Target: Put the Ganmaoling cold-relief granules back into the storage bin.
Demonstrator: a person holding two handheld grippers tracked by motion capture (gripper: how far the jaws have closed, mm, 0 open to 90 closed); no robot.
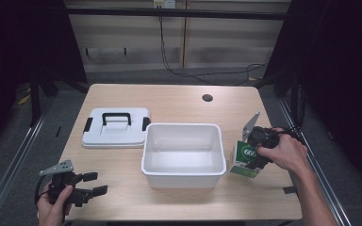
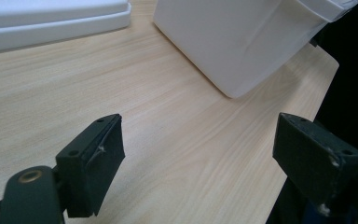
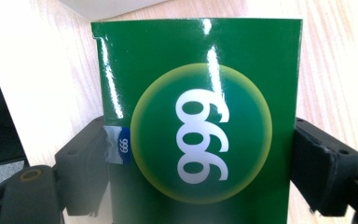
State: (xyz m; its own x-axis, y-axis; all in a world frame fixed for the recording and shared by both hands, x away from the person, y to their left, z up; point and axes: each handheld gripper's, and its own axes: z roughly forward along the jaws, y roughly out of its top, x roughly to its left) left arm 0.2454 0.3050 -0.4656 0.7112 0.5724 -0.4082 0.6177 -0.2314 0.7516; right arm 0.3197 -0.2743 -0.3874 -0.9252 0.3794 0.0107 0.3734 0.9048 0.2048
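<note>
High view: a green box (image 1: 244,157) printed "999" stands near the bench's (image 1: 179,101) right edge, just beside the right wall of an open white tub (image 1: 184,176), which sits at the bench's middle toward the near edge. The right gripper (image 1: 250,153), held by the right hand (image 1: 283,151), has its jaws closed on the box's two sides. The box's long axis runs from the bench surface upward, tilted, with its printed face toward the camera. A white lid (image 1: 115,134) with a black handle lies flat to the tub's left, touching its rim or just beside it; which cannot be told. The left gripper (image 1: 94,183), held by the left hand (image 1: 54,202), sits at the near left corner.

Left gripper view: jaws stand wide apart above bare wood.

Right gripper view: each pad (image 3: 319,165) presses a side of the box (image 3: 200,130).
</note>
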